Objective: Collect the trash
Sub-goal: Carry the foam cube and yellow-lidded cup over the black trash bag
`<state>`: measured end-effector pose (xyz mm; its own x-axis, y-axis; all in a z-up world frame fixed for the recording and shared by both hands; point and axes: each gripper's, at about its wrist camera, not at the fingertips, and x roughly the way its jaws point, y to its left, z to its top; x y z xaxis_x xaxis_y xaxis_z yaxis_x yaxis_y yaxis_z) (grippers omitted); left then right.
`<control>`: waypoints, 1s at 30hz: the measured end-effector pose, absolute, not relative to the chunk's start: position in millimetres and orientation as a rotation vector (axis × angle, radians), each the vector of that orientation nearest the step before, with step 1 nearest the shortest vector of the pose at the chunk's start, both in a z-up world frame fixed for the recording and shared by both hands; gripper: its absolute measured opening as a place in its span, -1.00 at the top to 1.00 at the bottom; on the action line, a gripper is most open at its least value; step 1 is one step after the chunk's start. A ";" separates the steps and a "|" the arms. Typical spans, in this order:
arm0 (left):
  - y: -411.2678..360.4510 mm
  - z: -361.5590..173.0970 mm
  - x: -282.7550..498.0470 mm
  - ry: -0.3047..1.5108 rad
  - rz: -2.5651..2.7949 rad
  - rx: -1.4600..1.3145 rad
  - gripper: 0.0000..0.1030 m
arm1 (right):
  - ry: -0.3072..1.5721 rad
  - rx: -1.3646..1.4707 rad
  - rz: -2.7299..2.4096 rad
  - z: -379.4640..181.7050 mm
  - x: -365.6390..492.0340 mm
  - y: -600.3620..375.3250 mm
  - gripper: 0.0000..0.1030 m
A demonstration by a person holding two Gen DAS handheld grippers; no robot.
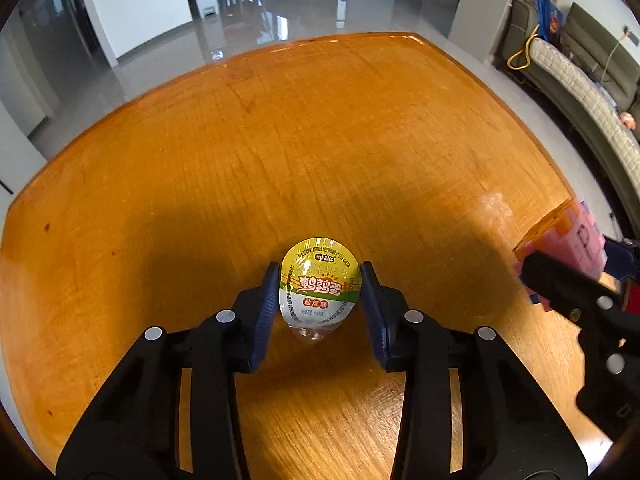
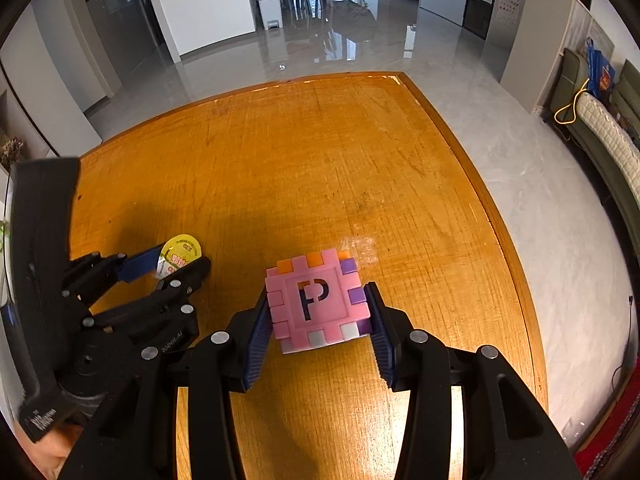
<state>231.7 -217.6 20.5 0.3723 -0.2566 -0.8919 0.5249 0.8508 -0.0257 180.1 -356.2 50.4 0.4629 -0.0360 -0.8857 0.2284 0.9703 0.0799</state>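
At the left of the wooden table (image 1: 320,140), the left gripper (image 1: 319,280) is seen pointing steeply down at a small sealed snack cup (image 1: 318,286) with a yellow, green and white foil lid. The cup is set between the two blue pads: the left pad (image 1: 267,312) lies against the cup's rim, while a thin sliver of gap seems to remain at the right one, so it cannot be said with certainty that the cup is clamped. From the right wrist view the same cup (image 2: 180,256) is seen nestled between the left gripper's (image 2: 168,268) fingers, and a firm hold cannot be confirmed there either. The cup sits on the table surface, in shadow, well in from the table's far edge.

To the right of the cup, near the table's right edge, a pink foam block cube (image 2: 320,304) is found, with a cut-out letter P on its top face and orange, purple and white tabs around the sides. The right gripper (image 2: 318,312) is closed on this cube, the ribbed blue pads (image 2: 256,340) pressed against its left and right faces. In the left wrist view the cube (image 1: 568,240) and the right gripper's black finger are seen only partly, at the picture's right edge.
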 end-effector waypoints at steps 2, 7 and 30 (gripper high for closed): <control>-210.8 24.7 226.3 1.063 -0.533 0.258 0.37 | 1.077 0.201 -0.144 51.9 178.1 -352.1 0.11; -187.9 28.5 204.9 1.067 -0.528 0.251 0.37 | 1.070 0.206 -0.084 59.3 161.6 -329.9 0.11; 0.1 56.7 22.3 1.017 -0.315 0.164 0.37 | 1.080 0.138 0.344 72.2 21.9 -146.9 0.11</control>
